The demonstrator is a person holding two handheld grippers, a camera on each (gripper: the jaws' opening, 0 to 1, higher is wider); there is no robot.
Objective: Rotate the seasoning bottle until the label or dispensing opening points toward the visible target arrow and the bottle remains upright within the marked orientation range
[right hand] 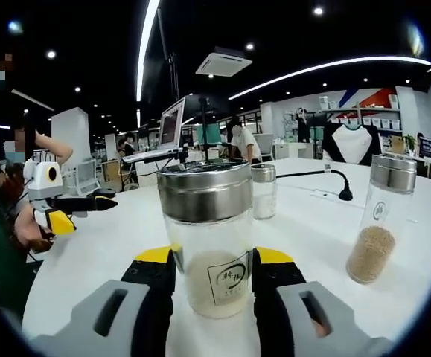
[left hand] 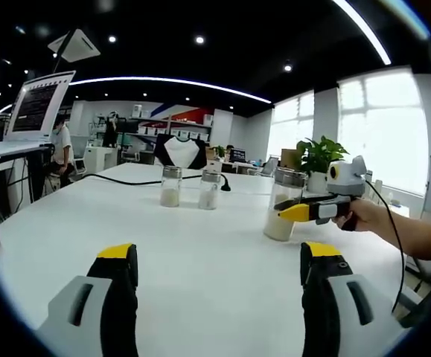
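A white tabletop (left hand: 200, 253) carries 2 spare glass jars (left hand: 170, 186) with metal lids, standing upright just beside each other, each part-filled with pale grains. A black cable (left hand: 126, 181) runs across the tabletop toward them. A potted green plant (left hand: 319, 158) stands at the far edge near the bright windows (left hand: 382, 123). A laptop (left hand: 40, 104) sits raised on a stand, and another jar of brown grains (right hand: 382, 219) stands upright.

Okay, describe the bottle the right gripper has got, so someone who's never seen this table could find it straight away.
On the white table, find the right gripper; its yellow-tipped jaws stand either side of a glass bottle with a steel lid. It holds white grains and bears a round dark logo, unlike the brown-filled bottle beside it.
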